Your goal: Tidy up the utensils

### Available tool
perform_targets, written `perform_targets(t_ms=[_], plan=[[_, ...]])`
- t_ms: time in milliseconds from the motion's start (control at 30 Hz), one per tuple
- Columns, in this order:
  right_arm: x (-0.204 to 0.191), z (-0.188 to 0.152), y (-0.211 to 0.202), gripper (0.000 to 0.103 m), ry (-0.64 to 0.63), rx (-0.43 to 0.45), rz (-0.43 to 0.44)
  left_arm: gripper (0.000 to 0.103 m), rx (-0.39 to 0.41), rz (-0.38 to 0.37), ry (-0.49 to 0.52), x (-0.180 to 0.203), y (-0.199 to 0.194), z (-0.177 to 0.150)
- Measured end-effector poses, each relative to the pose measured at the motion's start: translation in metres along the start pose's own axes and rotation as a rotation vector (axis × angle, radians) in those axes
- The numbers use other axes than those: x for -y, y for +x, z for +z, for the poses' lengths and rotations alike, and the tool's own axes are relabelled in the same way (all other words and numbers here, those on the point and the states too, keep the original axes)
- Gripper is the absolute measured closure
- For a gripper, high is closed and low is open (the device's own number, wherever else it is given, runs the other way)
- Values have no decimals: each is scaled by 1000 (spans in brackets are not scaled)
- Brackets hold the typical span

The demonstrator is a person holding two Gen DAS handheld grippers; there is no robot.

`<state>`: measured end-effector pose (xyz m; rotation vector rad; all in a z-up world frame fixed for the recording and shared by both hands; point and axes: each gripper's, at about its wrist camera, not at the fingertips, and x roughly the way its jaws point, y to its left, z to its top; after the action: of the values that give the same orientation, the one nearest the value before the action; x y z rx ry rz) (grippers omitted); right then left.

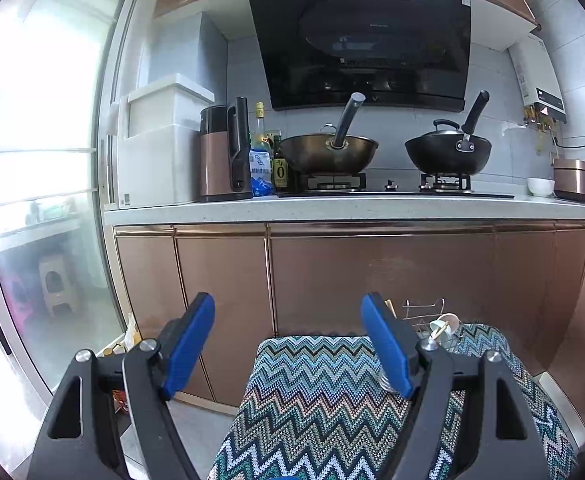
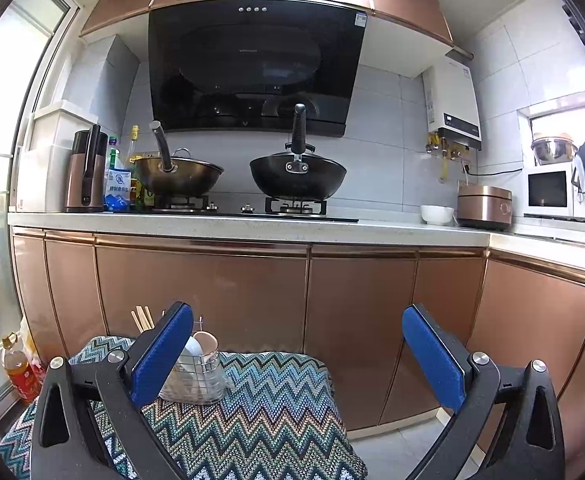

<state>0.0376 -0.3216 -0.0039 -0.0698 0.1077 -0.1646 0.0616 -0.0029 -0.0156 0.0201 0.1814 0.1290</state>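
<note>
While both our grippers hover over the zigzag-patterned cloth [image 2: 276, 408], we hold nothing in either one. Our left gripper [image 1: 288, 312] has its blue pads [image 1: 190, 344] spread wide apart, with only cloth and cabinet front visible between them. Our right gripper [image 2: 298, 324] is likewise spread wide, its blue pads [image 2: 432, 354] well apart and bare.

We see the utensils gathered in a wire utensil holder [image 2: 194, 376] standing on the cloth near its far edge, in front of the copper cabinet doors [image 2: 252, 296]. In the right wrist view it sits just behind our right gripper's left finger, which hides part of it. A bundle of wooden chopsticks [image 2: 142, 318] stands in it with its long axis close to upright, tips leaning up and slightly left. Beside them a white spoon [image 2: 193, 347] and a pinkish spoon [image 2: 206, 342] stand with their bowls up. In the left wrist view we catch the holder's wire frame [image 1: 422, 312] past our left gripper's right finger, along with a pale cup-like piece [image 1: 444, 324] tilted on its side; we cannot tell exactly what that is.

Beyond, two woks [image 2: 296, 178] sit on the stove [image 2: 248, 210], handles pointing up toward the range hood [image 2: 252, 64].
</note>
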Motion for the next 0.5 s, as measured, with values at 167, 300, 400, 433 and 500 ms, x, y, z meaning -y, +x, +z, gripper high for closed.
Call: perform_targets(t_ms=[167, 300, 400, 433, 500], plan=[[2, 0, -1, 0, 3, 3, -4, 28, 0, -2, 3, 0, 0, 0], [4, -2, -2, 0, 3, 6, -9, 28, 1, 1, 6, -1, 0, 0], [5, -2, -3, 0, 3, 8, -11, 28, 3, 4, 3, -2, 0, 1], [5, -2, -4, 0, 4, 8, -11, 28, 3, 4, 1, -2, 0, 1], [6, -2, -4, 0, 4, 9, -12, 28, 5, 5, 0, -3, -1, 1]])
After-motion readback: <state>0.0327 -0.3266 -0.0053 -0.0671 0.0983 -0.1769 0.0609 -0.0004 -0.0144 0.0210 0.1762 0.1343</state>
